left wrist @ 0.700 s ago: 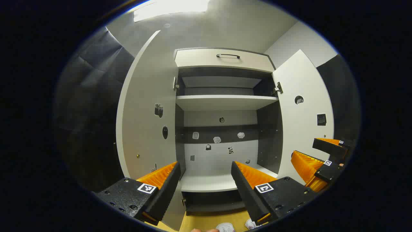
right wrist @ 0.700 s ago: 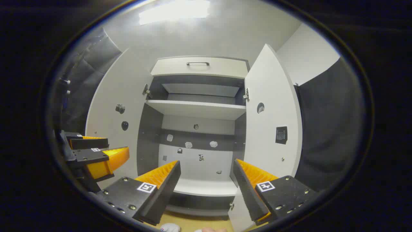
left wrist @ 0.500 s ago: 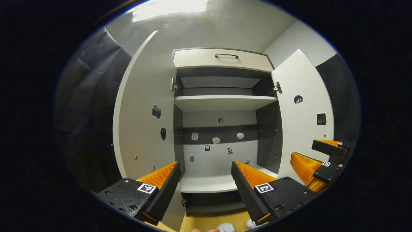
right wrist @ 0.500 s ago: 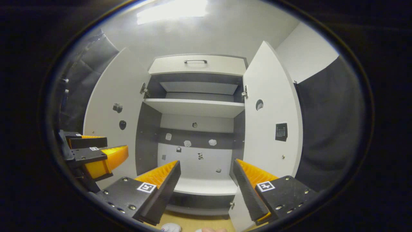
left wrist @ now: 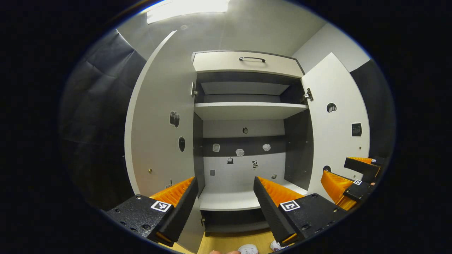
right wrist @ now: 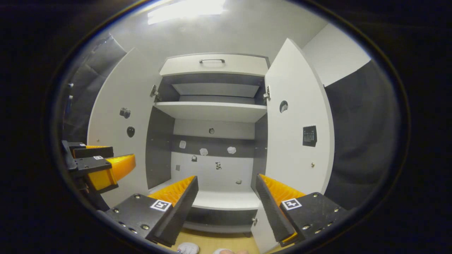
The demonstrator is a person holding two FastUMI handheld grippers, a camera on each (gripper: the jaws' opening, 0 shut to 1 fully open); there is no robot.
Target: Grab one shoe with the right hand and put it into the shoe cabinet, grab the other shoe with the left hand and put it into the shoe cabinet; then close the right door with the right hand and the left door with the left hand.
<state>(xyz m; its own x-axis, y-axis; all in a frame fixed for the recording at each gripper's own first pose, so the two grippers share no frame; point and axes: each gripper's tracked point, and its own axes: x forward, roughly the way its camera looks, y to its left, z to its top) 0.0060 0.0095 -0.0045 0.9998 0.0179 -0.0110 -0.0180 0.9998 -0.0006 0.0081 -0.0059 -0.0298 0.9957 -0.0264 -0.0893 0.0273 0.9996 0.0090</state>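
Before the open shoe cabinet (left wrist: 243, 111): both grippers raised, empty.
Left gripper (left wrist: 223, 197) and right gripper (right wrist: 226, 195), jaws spread, have drifted slightly nearer; shoes (left wrist: 249, 249) remain on the floor (left wrist: 226, 243) at its base; pickup not started.

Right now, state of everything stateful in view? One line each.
left hand-held gripper: open, holding nothing
right hand-held gripper: open, holding nothing
left door: swung open
right door: swung open
shoe cabinet: shelves in view bare, no shoes inside
top drawer: shut
shoes: on the floor in front of the cabinet, not yet picked up
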